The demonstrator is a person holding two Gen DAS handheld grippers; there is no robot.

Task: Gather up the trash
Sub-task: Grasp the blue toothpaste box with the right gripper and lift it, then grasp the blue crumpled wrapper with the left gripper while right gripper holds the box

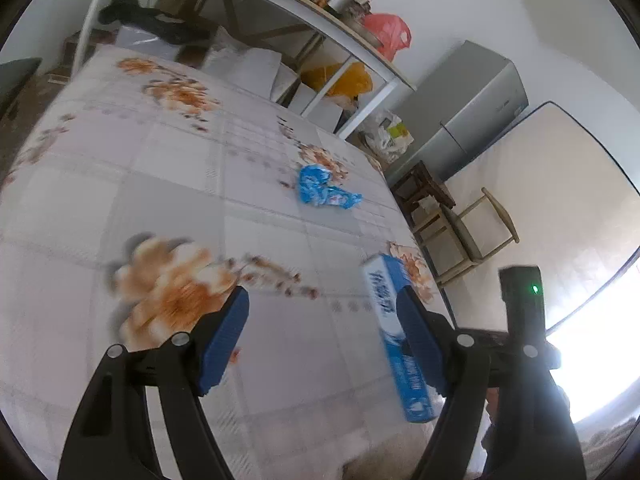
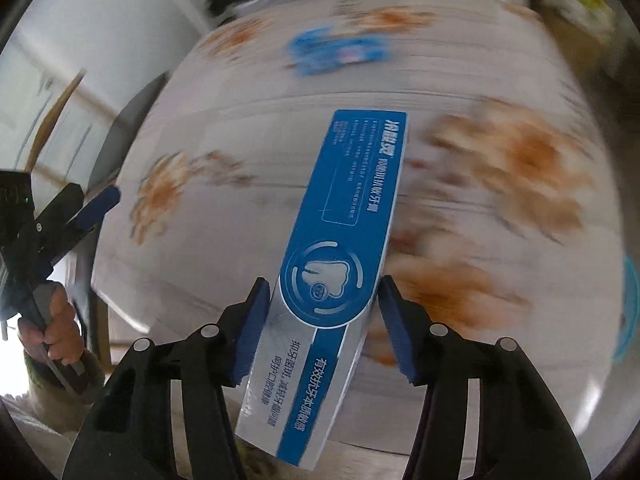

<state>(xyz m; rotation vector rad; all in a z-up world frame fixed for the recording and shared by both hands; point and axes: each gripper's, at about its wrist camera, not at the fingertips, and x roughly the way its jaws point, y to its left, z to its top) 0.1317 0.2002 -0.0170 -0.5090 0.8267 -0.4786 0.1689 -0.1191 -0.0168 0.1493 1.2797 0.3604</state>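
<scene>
**Toothpaste box gripped above the floral table**

Between the blue pads of the right gripper (image 2: 322, 312) sits a long blue-and-silver toothpaste box (image 2: 340, 248), clamped near its lower half with both pads pressing its long sides. The box points away from the camera over the table (image 2: 248, 208), whose white cloth carries orange flower prints; everything behind the box is smeared with blur. In the left wrist view the same box (image 1: 386, 320) shows on edge at the right, partly behind that gripper's right finger (image 1: 420, 344).

Farther across the cloth lies a crumpled blue wrapper (image 1: 320, 190), well apart from the box and untouched. The left gripper (image 1: 320, 320) hovers over the table with its jaws spread wide and nothing between them; a hand (image 2: 60, 332) grasps its handle at the table's edge.

Beyond the table stand a white shelf (image 1: 304, 24) with bags and tins, a grey cabinet (image 1: 472, 108) and a wooden chair (image 1: 472, 232).
</scene>
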